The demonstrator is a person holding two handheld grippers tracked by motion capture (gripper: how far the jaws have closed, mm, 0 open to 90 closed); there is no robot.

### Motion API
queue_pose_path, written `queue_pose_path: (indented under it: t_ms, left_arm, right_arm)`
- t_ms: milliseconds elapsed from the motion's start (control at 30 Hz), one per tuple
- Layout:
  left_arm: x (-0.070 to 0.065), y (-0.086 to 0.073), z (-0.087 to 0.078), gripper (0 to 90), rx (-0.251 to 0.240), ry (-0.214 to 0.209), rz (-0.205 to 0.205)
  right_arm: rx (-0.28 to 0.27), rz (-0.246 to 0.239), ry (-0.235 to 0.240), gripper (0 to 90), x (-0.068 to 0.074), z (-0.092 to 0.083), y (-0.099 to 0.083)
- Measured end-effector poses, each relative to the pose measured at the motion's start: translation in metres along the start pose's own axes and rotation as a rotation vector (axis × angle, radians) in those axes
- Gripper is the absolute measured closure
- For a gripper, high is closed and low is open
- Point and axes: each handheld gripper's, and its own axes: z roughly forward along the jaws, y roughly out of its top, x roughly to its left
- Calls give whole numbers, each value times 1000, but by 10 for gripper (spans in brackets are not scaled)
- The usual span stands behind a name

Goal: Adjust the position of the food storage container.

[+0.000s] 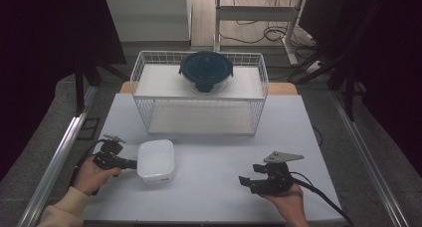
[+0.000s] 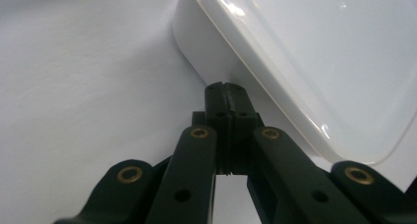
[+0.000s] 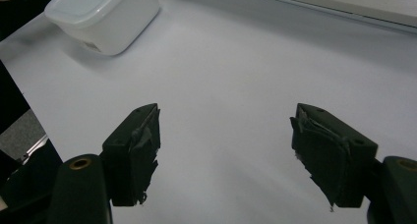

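The left tongs (image 1: 130,163) are seen fully closed, jaws pressed together with nothing between them; their tip is set against the side wall of the white lidded container (image 1: 156,161), just under the lid's rim, as the left gripper view (image 2: 227,92) shows. The container (image 2: 305,62) stands on the white bench (image 1: 224,152), near its front left part, lid on.

The right tongs (image 1: 245,182) are held wide open and empty, jaws well apart above bare bench surface in the right gripper view (image 3: 226,150); the container (image 3: 103,17) is seen well apart from them, toward the far left of that view.

Behind, a white wire rack (image 1: 199,95) is placed at the middle of the bench, and a round glass dish with a dark blue lid (image 1: 206,70) rests on its upper shelf. Nothing is seen between either tongs and the container.
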Motion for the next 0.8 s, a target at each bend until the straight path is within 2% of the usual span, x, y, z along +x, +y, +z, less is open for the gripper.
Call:
queue_pose_path:
  t_ms: [333, 800]
  left_arm:
    - [-16, 19, 20, 900, -16, -45, 13]
    - [-56, 44, 54, 900, -21, -135, 57]
  right_arm:
    - [-6, 13, 4, 264, -3, -1, 0]
    - [-1, 21, 9, 264, -5, -2, -1]
